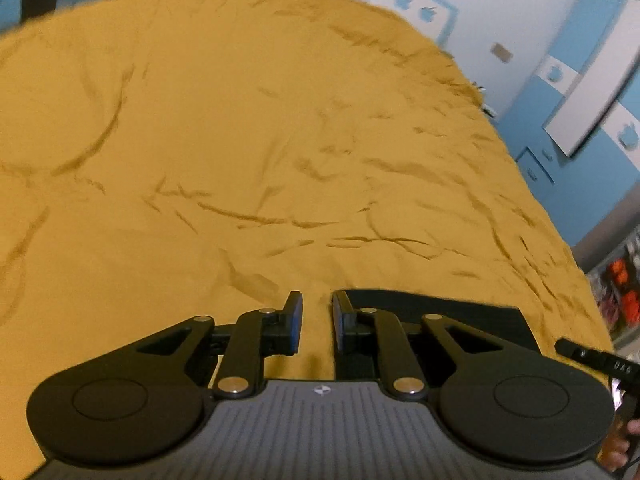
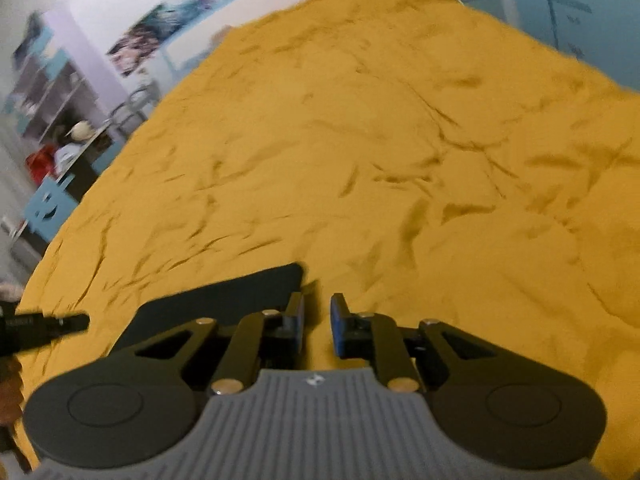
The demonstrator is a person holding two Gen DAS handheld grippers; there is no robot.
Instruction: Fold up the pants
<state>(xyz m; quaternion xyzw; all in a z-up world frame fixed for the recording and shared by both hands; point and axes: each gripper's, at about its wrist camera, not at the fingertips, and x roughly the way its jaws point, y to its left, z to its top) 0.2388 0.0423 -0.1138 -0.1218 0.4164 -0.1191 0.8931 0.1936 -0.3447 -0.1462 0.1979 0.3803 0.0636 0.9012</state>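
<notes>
Pants (image 1: 436, 312) looked soft and limp on the bed (image 1: 240, 140); we'd pinch corners, both grippers' fingers (image 1: 294, 322) narrowly apart, empty.

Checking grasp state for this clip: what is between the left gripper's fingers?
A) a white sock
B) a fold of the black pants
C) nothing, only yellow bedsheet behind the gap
C: the left gripper is open, with bare yellow bedsheet showing through the gap; the black pants lie beside it.

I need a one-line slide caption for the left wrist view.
Open left gripper above a wrinkled mustard-yellow bed sheet, with dark folded pants lying flat beside its right finger.
</notes>
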